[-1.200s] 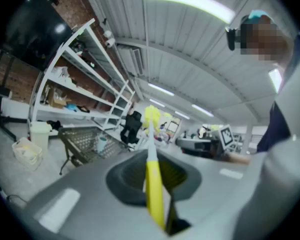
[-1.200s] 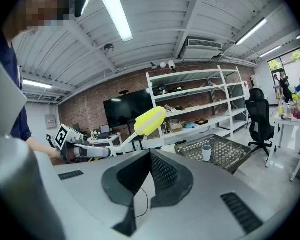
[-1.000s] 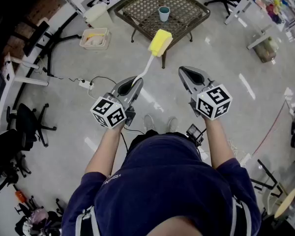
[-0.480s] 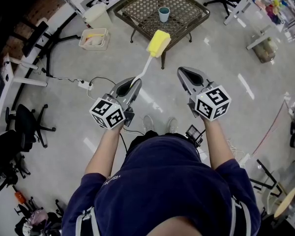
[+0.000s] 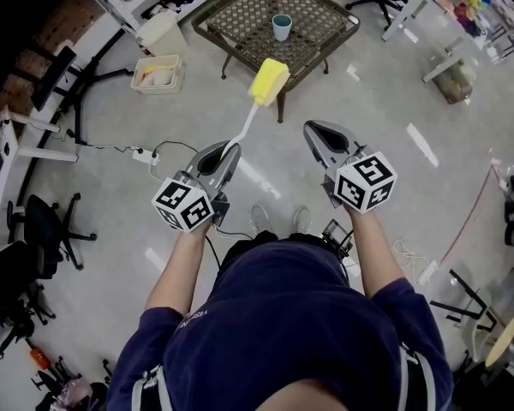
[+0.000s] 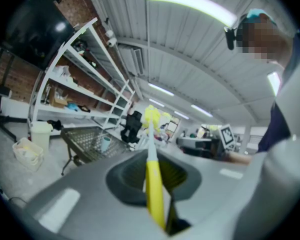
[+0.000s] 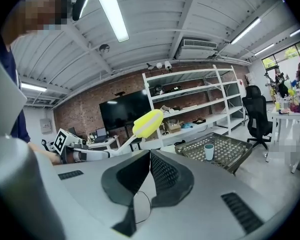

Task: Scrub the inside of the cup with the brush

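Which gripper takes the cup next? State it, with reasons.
Right, most likely. The right gripper is shut and empty, so it is free to open and hold the cup on the table. The left gripper is shut on the brush.

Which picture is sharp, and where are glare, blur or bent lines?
Head view: sharp, with white glare streaks on the floor. Left gripper view: soft overall; the brush handle near the lens is blurred, and the ceiling lamp is overexposed. Right gripper view: sharpest, the cup is clear, but the wide lens darkens the corners and tilts the shelf.
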{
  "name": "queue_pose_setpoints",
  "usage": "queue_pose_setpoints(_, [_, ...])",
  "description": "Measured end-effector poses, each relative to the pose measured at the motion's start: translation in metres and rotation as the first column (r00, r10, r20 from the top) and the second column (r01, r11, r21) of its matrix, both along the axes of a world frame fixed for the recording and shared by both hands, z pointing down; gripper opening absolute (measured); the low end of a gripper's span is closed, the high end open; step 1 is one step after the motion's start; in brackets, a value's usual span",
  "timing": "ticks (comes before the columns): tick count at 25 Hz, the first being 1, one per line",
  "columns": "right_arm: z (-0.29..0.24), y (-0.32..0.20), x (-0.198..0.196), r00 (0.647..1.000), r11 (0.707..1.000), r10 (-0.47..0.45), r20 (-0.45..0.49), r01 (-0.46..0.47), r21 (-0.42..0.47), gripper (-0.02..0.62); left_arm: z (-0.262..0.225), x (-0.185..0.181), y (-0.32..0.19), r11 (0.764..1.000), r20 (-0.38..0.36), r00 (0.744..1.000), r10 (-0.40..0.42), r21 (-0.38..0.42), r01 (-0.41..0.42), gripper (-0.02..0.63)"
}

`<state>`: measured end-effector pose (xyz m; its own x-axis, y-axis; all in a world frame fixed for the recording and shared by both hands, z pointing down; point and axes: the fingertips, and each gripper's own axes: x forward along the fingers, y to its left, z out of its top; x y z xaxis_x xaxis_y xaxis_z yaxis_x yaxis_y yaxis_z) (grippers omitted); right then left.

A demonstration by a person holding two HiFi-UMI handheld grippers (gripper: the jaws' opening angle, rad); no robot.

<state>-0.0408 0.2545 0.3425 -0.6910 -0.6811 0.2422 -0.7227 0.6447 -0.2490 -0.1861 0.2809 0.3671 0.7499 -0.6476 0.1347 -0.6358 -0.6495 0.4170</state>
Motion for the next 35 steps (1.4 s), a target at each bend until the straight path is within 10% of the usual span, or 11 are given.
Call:
queue_pose_setpoints(18, [-0.004,-0.02,-0.032,0.998,0.998,0.064,0.004,-0.064,0.011,0.008,-0.003,-0.044,-0.034,0.999,-0.008,0.999,0.037,0.022,-0.037,0.037])
queue_pose_setpoints(35, [0.017,-0.099,0.009,0.999,0.999,0.022,0.043,-0.02,-0.03,0.008,0.007,-0.004,-0.107,1.0,0.031,0.999,-0.009,0.001,0.009,0.037])
